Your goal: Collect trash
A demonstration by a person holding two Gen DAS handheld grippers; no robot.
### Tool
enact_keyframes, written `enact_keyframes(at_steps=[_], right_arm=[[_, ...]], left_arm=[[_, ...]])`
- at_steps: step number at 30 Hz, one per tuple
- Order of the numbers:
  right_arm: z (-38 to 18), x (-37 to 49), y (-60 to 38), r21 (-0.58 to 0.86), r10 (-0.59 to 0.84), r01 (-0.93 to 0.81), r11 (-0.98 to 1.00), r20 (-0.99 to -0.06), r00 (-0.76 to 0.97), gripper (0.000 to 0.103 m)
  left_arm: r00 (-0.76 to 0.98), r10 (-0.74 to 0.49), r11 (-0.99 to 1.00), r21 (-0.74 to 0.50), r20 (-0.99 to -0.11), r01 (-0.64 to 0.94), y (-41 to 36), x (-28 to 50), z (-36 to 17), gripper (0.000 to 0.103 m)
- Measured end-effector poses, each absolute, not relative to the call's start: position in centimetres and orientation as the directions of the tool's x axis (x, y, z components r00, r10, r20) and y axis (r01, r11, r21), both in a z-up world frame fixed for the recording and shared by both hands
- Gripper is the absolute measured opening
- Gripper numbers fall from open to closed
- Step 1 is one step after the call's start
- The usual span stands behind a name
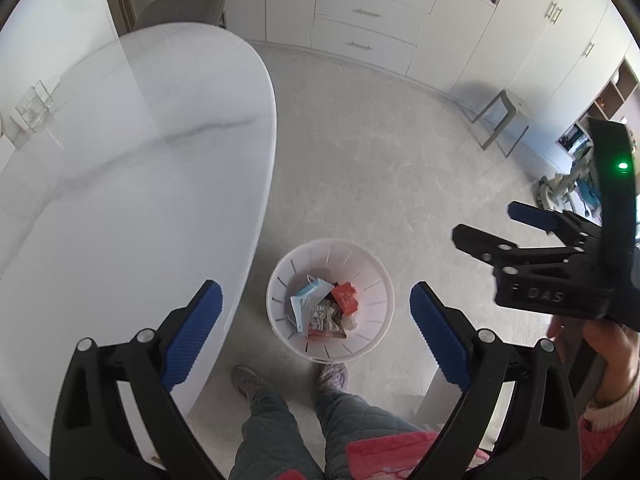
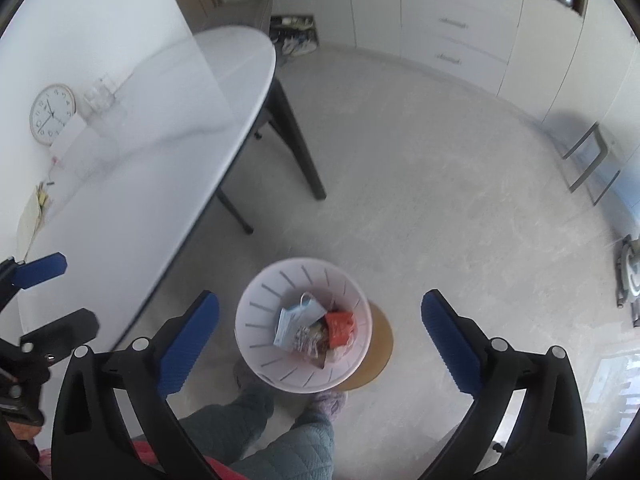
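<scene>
A white slotted trash bin stands on the floor below both grippers; it also shows in the right wrist view. Inside lie a blue face mask, a red wrapper and a printed packet; the mask and red wrapper show in the right view too. My left gripper is open and empty above the bin. My right gripper is open and empty above the bin, and shows at the right of the left view.
A white marble-look table lies to the left, with dark legs. A clock and clear glasses are at its far side. The person's legs and slippers stand by the bin. Cabinets and a stool line the back.
</scene>
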State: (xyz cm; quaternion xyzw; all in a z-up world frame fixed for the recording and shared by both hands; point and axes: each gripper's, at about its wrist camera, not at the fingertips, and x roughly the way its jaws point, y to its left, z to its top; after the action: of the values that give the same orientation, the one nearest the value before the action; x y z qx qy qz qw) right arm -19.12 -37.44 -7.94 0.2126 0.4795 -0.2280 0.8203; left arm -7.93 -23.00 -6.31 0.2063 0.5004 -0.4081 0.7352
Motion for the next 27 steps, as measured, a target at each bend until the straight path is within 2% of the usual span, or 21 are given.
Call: enact_keyframes(at_steps=[3, 5, 12, 21, 27], right_arm=[[-4.7, -18.7, -36.6, 0.113, -0.205, 0.572, 0.812, -0.863, 0.461, 0.101], [-3.6, -18.2, -36.2, 0.103, -0.215, 0.564, 0.819, -0.857, 0.469, 0.101], [-2.0, -15.1, -33.3, 0.096, -0.189, 0.481, 0.871, -0.839, 0.510, 0.101], [-0.6, -10.4, -28.8, 0.095, -0.121, 0.351, 0.931, -0.830, 0.545, 0.101], [4.6, -7.7, -26.2, 0.049, -0.141, 0.274, 0.960, -0.763, 0.631, 0.101]], left_arm=[[0.209, -0.414, 0.608, -0.099, -0.886, 0.788, -22.4, -7.3, -4.1, 0.091], [0.253, -0.412, 0.644, -0.083, -0.875, 0.761, -21.7, -6.6, -2.5, 0.095], [0.365, -0.364, 0.733, -0.022, -0.857, 0.680, -18.6, -4.7, 0.2, 0.095], [0.422, -0.311, 0.829, -0.026, -0.852, 0.559, -13.8, -1.7, 1.1, 0.095], [0.509, -0.309, 0.880, -0.038, -0.803, 0.474, -10.1, 0.0, 4.7, 0.095]])
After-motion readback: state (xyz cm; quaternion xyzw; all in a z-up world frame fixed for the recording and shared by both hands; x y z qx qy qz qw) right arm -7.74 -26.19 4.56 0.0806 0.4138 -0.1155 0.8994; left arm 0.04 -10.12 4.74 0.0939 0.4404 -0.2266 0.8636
